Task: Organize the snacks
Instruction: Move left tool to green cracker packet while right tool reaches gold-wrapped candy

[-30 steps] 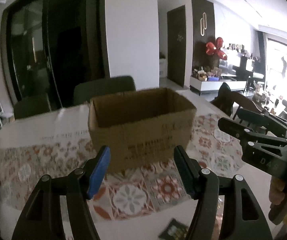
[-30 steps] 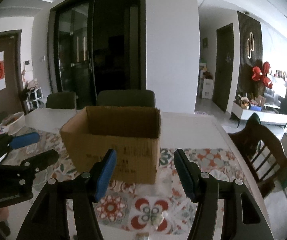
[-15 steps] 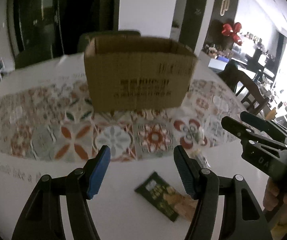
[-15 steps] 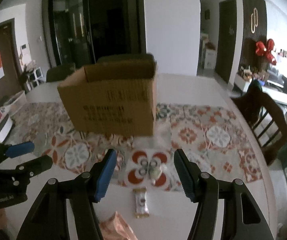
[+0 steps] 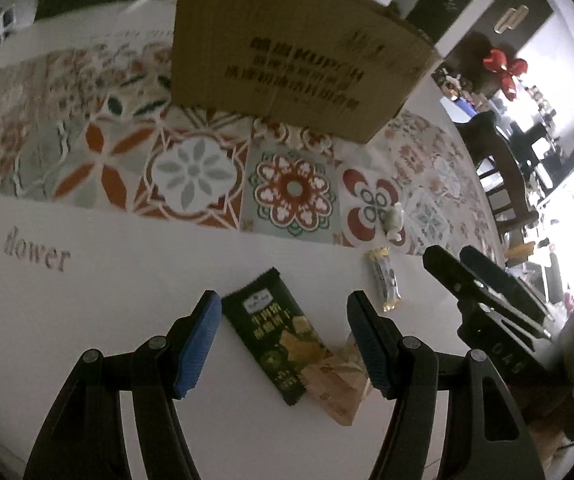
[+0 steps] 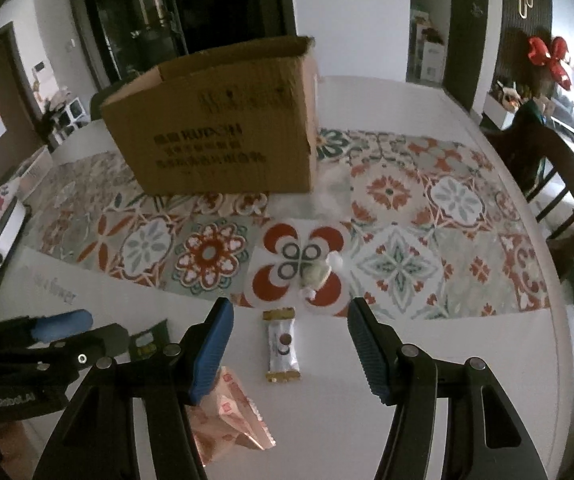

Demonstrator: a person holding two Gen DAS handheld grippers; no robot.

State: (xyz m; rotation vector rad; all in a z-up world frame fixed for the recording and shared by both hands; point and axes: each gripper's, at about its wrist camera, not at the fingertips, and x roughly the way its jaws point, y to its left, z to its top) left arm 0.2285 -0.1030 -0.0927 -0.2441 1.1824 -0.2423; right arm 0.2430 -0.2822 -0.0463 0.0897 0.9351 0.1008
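Both cameras looked down and forward at the table [image 5: 87,320], toward the box [image 5: 287,52] [image 6: 223,128]. The left one sat lower and nearer the box's near side. The right one was further right. Both saw the box, the flower mat [image 5: 195,172] [image 6: 399,260] and the small white bar [image 5: 385,280] [image 6: 283,346].

A white tabletop [image 6: 427,360] carries a runner of patterned red, green and grey floral tiles [image 6: 395,264] across its middle. At the far side of the runner stands an open brown cardboard box [image 6: 223,128] with dark print. A small pale wrapped sweet [image 6: 317,274] lies on the runner's near edge. Nearer, on bare white, lie a slim white snack bar with gold ends [image 6: 283,346], a dark green flat packet [image 5: 277,328], and a pink-orange crinkled pouch [image 6: 229,412], the green packet overlapping the pouch. A white tablet-like device [image 6: 1,236] rests at the far left.
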